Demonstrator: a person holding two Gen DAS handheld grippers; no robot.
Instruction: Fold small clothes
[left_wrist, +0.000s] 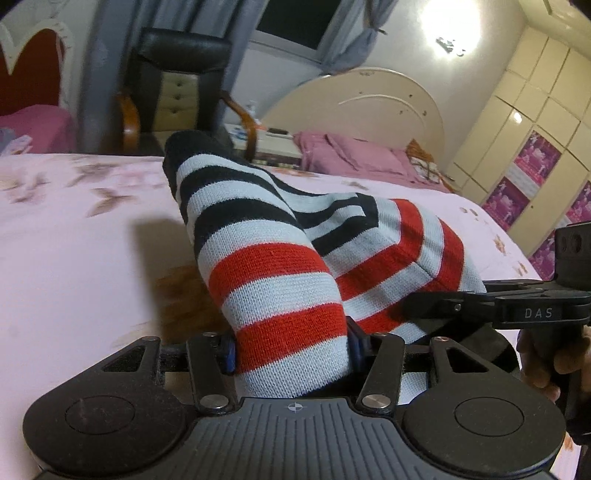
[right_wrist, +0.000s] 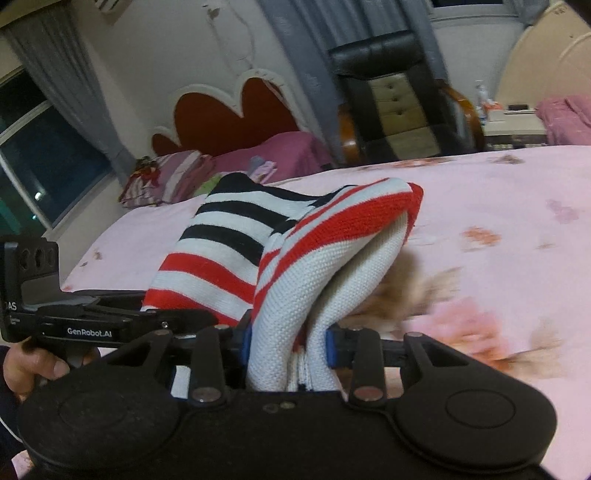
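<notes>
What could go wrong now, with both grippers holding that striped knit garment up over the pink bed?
1. The red, white and black striped knit garment is bunched thickly in the left gripper, so layers could slip unevenly.
2. The right gripper pinches doubled fabric, so the fold may land crooked on the pink floral bedsheet.
3. The grippers sit close together and could collide.

You can read "DAS" in pale letters on the black body of the right gripper (left_wrist: 410, 314), where it reaches in from the right of your left gripper's camera. On the left gripper (right_wrist: 207, 317), seen left of your right tongs, "GenRobot.AI" runs along the side bar, with a cut-off "AS" just above it at the edge. Posters on the wardrobe doors (left_wrist: 532, 162) are too blurred to read.
</notes>
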